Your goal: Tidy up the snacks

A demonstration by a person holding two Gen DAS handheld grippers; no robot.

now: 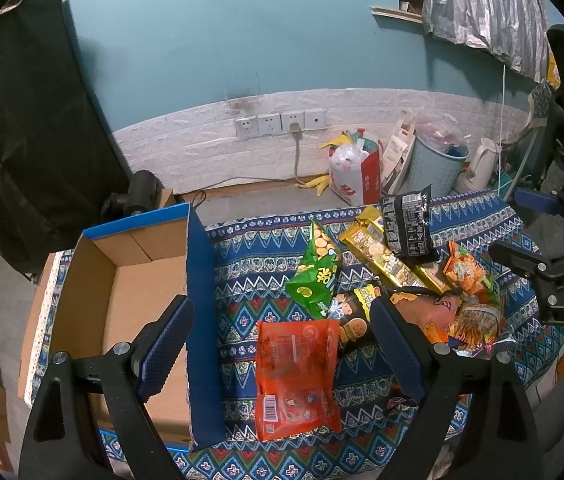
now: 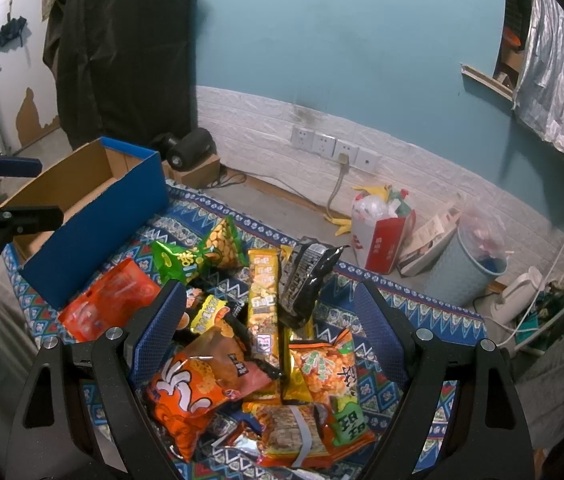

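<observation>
While both tools hover over the patterned cloth (image 1: 266,248), nothing has yet gone into the cardboard box (image 1: 138,280), which stands open and bare just ahead of the left gripper (image 1: 282,344), under its left finger. That gripper's jaws stand wide and released, with the orange-red pouch (image 1: 295,372) lying flat on the cloth between and below them, seemingly untouched. The right gripper (image 2: 270,328) is likewise spread and holding nothing, poised above the main heap: the orange puffed-snack bag (image 2: 198,380) nearest its left finger, the long gold packs (image 2: 262,304) ahead at centre, the black pouch (image 2: 301,280) propped on them, and the green bag (image 2: 198,256) farther ahead to the left.

Judged as the opening pick, the step goes best if one loose, uppermost packet is taken by its flat body, not its crimped edge, and set against a box wall so later items stack.

Only the left wrist view shows the box floor; only the right wrist view shows the packets crowded nearest that tool, including the orange-and-green bag (image 2: 329,368).
</observation>
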